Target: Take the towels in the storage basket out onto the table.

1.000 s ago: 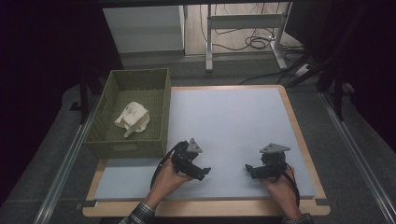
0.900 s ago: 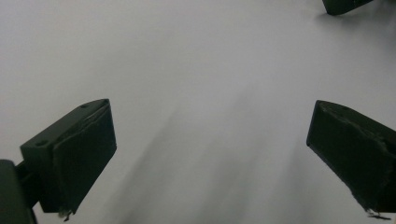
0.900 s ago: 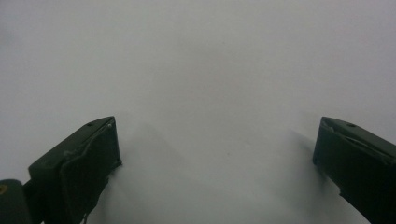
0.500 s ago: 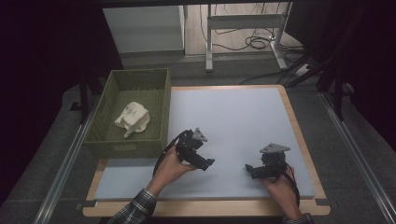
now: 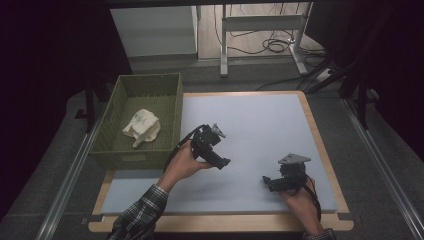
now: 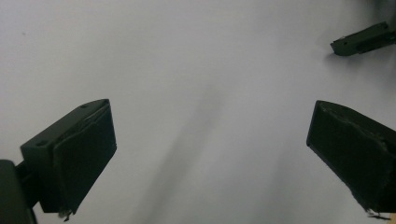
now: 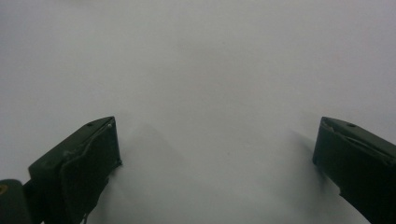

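Green woven basket (image 5: pixel 167 107) holds, seemingly, crumpled cloth (image 5: pixel 142 127).

From above, my left hand (image 5: pixel 182 162) covers the back of the left gripper (image 5: pixel 223 162), and my right hand (image 5: pixel 300 197) hides the grip of the right gripper (image 5: pixel 267 181). Both my sleeves are cut off at the bottom edge. The pale crumpled thing (image 5: pixel 142 127) inside the green basket (image 5: pixel 116 150) is too small to name. In the left gripper view its right-hand jaw runs off the frame, and a dark jaw tip (image 6: pixel 364 39) is clipped at the edge.
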